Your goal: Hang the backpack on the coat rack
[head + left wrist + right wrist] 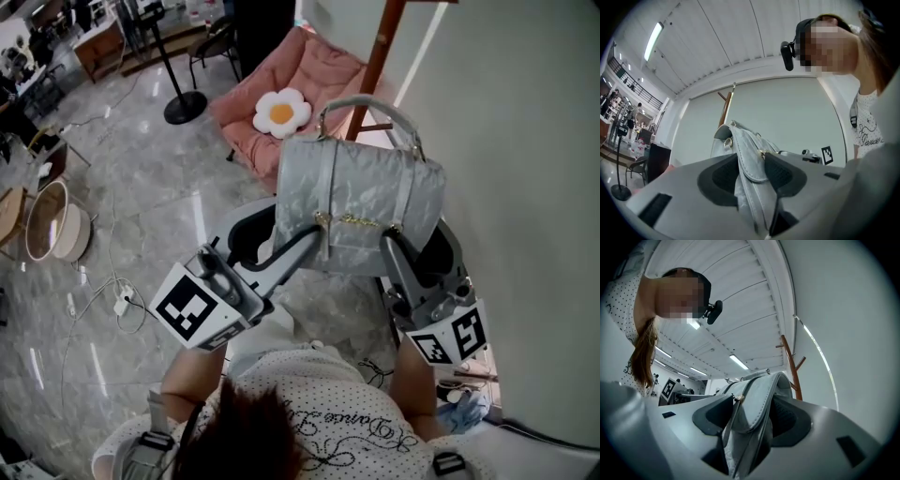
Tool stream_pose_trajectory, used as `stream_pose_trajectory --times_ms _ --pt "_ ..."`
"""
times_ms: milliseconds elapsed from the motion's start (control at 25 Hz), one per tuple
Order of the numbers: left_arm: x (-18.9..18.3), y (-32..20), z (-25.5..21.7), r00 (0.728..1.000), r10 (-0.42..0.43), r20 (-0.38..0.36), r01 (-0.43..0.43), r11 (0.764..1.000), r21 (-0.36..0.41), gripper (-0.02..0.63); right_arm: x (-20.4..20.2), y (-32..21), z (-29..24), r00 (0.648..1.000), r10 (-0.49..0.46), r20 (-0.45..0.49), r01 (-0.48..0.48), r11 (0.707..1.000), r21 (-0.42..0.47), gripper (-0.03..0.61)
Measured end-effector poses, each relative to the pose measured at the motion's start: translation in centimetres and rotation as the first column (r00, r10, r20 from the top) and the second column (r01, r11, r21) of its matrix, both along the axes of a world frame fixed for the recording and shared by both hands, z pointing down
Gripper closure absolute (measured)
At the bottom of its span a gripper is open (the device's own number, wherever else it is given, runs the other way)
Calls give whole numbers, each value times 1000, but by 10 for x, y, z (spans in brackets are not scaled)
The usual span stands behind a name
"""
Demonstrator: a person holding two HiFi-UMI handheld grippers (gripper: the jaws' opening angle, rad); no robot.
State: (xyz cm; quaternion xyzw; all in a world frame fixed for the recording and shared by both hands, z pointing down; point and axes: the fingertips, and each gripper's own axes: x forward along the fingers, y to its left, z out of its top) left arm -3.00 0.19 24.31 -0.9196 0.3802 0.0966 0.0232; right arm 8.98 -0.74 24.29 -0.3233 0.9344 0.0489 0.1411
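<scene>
Between the left fingers [724, 175] a fold of the grey backpack [361, 202] is pinched tight, and the right fingers [785, 416] clamp its other side the same way. So it's held up in the air, close to the coat rack [380, 56]. Looks like the carry-over step. Next I'd guess it needs lifting so the top handle [370, 103] loops over a peg.

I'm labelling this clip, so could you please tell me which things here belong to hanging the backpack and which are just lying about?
Part of the job:
- grey backpack, clamped by the left gripper and the right gripper
- wooden coat rack

Just lying about:
- pink chair
- flower cushion
- black stand
- round basket
- floor cables
</scene>
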Motion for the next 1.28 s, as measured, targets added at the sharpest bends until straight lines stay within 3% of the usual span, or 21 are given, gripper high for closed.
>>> stream_pose_trajectory --times_ms 280,560,800,1040,1280 --pt "-45 -42 -9 993 116 -10 -116 993 29 440 -45 -27 -8 993 119 -7 -119 993 11 328" --pt "-42 -83 -12 979 200 -49 -200 980 12 439 -45 -61 -5 982 189 -14 -189 982 -21 328" --pt "-13 -142 -12 980 196 -22 -196 981 8 439 -14 -118 -12 982 187 -17 -188 982 -21 328" --pt "-11 -141 -14 983 185 -14 -185 982 23 439 -13 -120 -18 986 166 -4 -166 986 28 328" --pt "-14 -134 -24 989 148 -17 -146 985 97 439 -14 -117 -31 992 127 -13 -124 985 121 328"
